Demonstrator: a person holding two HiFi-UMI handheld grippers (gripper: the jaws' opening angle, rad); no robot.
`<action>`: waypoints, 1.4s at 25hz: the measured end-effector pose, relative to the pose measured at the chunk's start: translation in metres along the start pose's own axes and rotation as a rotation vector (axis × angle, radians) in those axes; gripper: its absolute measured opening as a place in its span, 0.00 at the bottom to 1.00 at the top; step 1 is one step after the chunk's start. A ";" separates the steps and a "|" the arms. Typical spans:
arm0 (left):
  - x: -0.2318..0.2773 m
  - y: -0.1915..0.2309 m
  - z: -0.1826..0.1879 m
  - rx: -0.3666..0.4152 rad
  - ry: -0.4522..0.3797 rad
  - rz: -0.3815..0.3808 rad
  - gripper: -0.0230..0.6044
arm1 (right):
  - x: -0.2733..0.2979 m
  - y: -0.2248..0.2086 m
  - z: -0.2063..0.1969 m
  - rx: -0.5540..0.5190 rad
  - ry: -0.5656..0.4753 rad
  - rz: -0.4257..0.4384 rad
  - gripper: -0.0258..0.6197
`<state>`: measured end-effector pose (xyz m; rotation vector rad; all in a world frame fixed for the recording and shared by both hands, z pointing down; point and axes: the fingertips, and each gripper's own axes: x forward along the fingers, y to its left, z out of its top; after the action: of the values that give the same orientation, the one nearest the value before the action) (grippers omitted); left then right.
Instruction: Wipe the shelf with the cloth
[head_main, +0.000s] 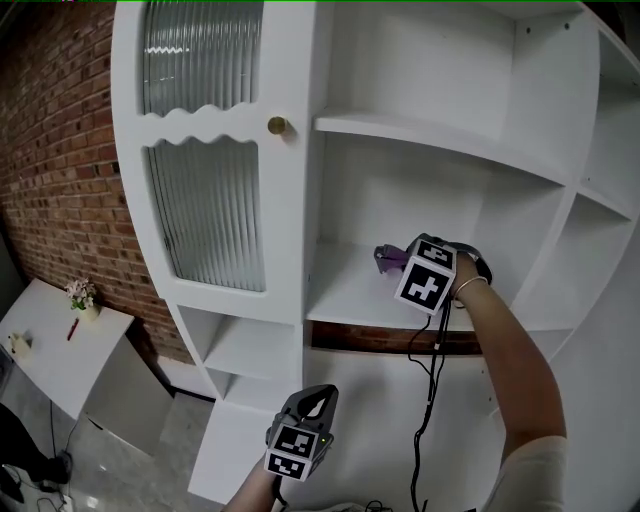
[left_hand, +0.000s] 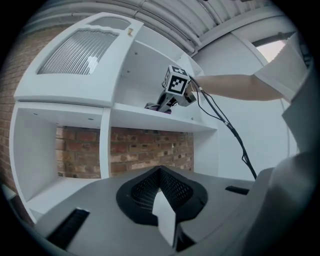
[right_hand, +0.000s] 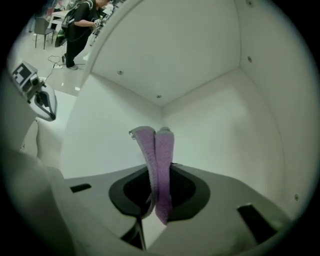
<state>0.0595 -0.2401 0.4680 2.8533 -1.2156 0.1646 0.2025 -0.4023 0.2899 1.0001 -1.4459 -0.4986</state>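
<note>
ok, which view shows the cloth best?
Right gripper view: the purple cloth sits dead centre, folded, clamped between the jaws. Head view shows only a small purple bit at the shelf; left gripper view, a distant sliver.

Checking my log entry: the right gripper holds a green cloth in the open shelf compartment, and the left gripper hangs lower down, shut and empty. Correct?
Not quite: the cloth is purple, not green, as the right gripper view shows. The right gripper is shut on it; the rest stands.
</note>
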 end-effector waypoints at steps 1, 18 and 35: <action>0.004 0.003 -0.001 -0.004 0.004 0.008 0.06 | 0.011 -0.005 -0.002 0.004 -0.002 -0.011 0.15; 0.032 0.013 -0.020 -0.012 0.063 0.027 0.06 | 0.079 -0.009 -0.002 0.162 -0.052 0.133 0.15; -0.012 -0.021 -0.012 0.037 0.051 -0.015 0.06 | -0.013 0.070 0.005 0.072 -0.010 0.311 0.15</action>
<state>0.0653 -0.2155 0.4786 2.8701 -1.1940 0.2602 0.1769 -0.3555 0.3377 0.8094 -1.6033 -0.2264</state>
